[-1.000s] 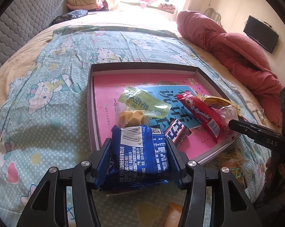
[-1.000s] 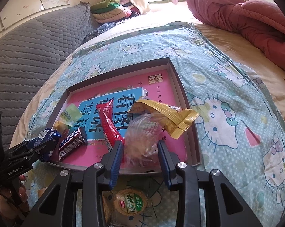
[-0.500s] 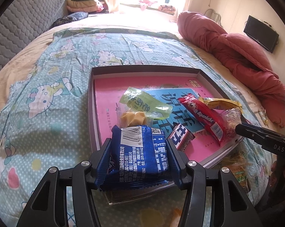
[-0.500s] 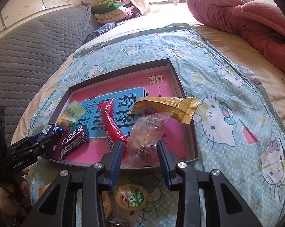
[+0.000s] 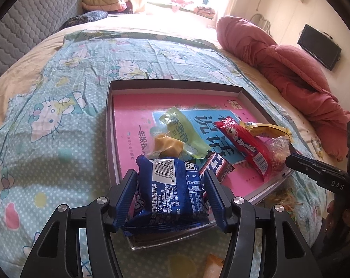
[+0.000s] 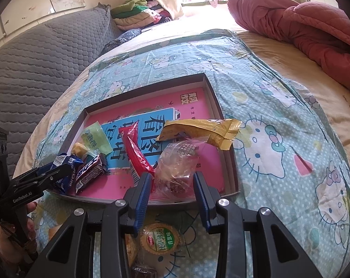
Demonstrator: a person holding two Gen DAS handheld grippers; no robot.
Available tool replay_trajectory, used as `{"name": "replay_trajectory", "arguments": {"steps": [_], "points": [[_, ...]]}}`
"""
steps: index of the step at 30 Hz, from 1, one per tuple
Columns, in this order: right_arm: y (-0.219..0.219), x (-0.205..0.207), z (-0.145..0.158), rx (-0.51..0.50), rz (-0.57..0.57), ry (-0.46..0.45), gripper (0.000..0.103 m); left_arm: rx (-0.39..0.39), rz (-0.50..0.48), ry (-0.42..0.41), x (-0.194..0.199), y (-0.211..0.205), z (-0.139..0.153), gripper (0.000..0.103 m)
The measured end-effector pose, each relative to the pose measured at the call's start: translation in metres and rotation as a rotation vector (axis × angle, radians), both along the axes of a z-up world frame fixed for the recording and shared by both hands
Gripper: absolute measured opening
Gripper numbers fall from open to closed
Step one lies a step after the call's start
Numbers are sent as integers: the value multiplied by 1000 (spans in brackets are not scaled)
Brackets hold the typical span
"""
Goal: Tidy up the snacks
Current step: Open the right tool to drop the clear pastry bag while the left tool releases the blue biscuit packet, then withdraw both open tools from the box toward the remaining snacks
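Observation:
My left gripper (image 5: 170,173) has a blue snack pack (image 5: 172,192) between its pads, over the near left corner of the grey tray (image 5: 175,84). Its jaws are opening and the pads still touch the wrapper. My right gripper (image 6: 172,175) is shut on a clear bag of snacks (image 6: 177,159) that rests inside the tray's front edge (image 6: 151,202). On the tray's pink sheet lie a green packet (image 5: 184,132), a red stick pack (image 5: 244,146), a yellow packet (image 6: 202,129) and a dark chocolate bar (image 6: 91,171).
A round green-labelled cookie pack (image 6: 159,239) and other loose snacks lie on the cartoon-print sheet (image 6: 279,115) in front of the tray. A red quilt (image 5: 290,74) is heaped at the right, and a grey padded headboard (image 6: 35,58) is at the left.
The yellow packet has shifted off the clear bag and now lies flatter against the tray's right rim. Both grippers have stayed where they were, each with its snack.

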State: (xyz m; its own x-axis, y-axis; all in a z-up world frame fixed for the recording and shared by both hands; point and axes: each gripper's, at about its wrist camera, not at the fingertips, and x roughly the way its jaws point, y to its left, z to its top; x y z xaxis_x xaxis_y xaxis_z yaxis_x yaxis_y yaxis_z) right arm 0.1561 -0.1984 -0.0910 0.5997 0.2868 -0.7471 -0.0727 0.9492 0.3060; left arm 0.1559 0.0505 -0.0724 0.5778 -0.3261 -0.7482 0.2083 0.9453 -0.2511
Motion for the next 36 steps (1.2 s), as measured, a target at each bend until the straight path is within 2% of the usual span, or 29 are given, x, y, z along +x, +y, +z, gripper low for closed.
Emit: {"name": "replay_trajectory", "arguments": {"steps": [2, 10, 13, 23, 36], "points": [[-1, -1, 1, 1, 0, -4, 38, 2, 0, -5, -1, 1, 2, 67], [-6, -4, 6, 13, -10, -20, 38, 0, 13, -24, -5, 7, 11, 68], [-8, -6, 8, 19, -11, -27, 41, 10, 14, -48, -10, 8, 18, 72], [-8, -8, 14, 29, -8, -44, 42, 14, 24, -100, -29, 10, 38, 74], [-7, -18, 25, 46, 12, -71, 48, 23, 39, -124, -45, 6, 52, 75]]}}
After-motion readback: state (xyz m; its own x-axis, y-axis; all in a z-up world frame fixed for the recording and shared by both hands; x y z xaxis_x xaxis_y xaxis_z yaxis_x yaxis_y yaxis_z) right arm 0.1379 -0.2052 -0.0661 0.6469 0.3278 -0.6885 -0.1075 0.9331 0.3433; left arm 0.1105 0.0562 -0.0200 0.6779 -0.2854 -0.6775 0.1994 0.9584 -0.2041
